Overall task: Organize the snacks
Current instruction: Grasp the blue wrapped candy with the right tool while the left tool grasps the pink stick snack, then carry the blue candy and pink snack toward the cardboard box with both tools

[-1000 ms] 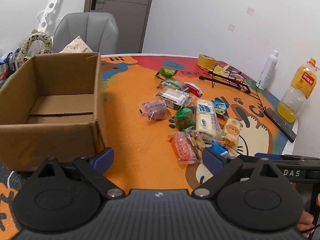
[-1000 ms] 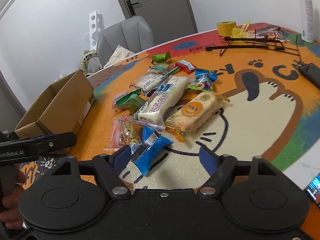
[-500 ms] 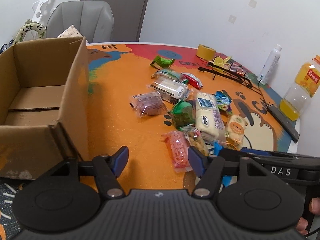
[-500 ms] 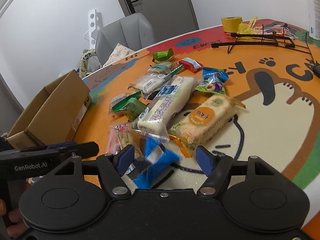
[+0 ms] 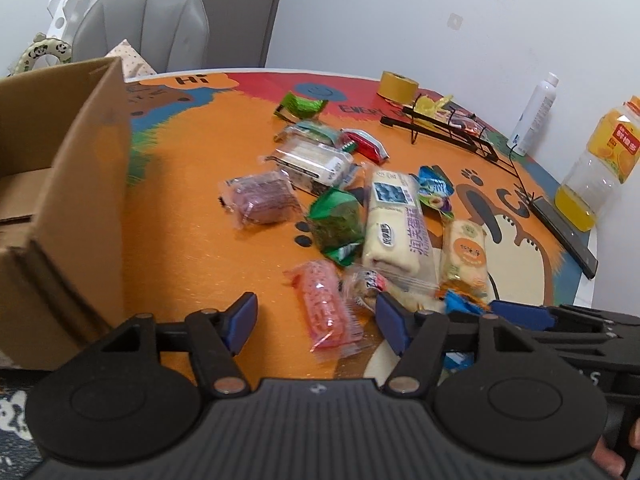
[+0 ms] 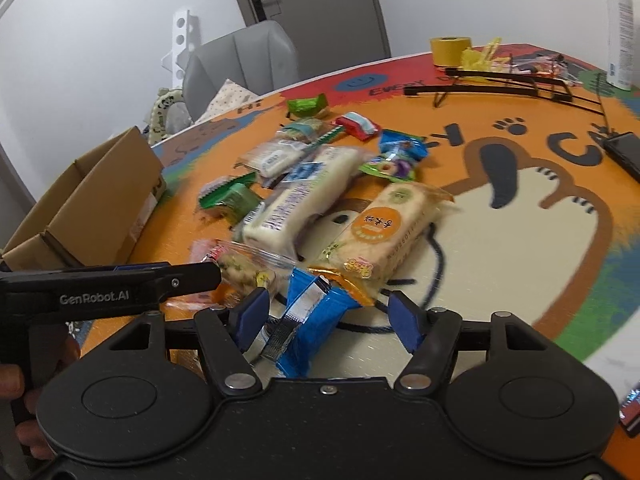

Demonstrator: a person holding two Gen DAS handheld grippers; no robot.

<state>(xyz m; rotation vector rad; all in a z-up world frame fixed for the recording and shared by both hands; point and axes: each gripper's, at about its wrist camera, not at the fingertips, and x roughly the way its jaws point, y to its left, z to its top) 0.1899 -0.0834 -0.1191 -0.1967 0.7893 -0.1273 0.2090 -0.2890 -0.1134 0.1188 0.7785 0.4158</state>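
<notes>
Several wrapped snacks lie in a loose pile on the orange cartoon table mat [image 5: 192,248]. My left gripper [image 5: 316,318] is open, its fingers either side of a pink snack packet [image 5: 324,308]. My right gripper [image 6: 330,320] is open around a blue snack packet [image 6: 310,330], not closed on it. A long white cake bar [image 5: 394,224] [image 6: 304,200] and an orange-labelled bar [image 5: 464,254] [image 6: 384,228] lie just beyond. An open, empty cardboard box [image 5: 60,200] [image 6: 92,204] stands at the left.
A green packet [image 5: 336,220], a purple packet [image 5: 264,198] and smaller packets lie further back. A yellow tape roll [image 5: 398,86], black wire rack [image 5: 448,128], white bottle [image 5: 534,114], juice bottle [image 5: 596,164] and phone [image 5: 564,232] stand at the far right. A grey chair [image 5: 144,32] is behind.
Both grippers have moved forward and down toward the pile. The left now brackets the pink packet and has opened wider; the right now has the blue packet between its fingers.
</notes>
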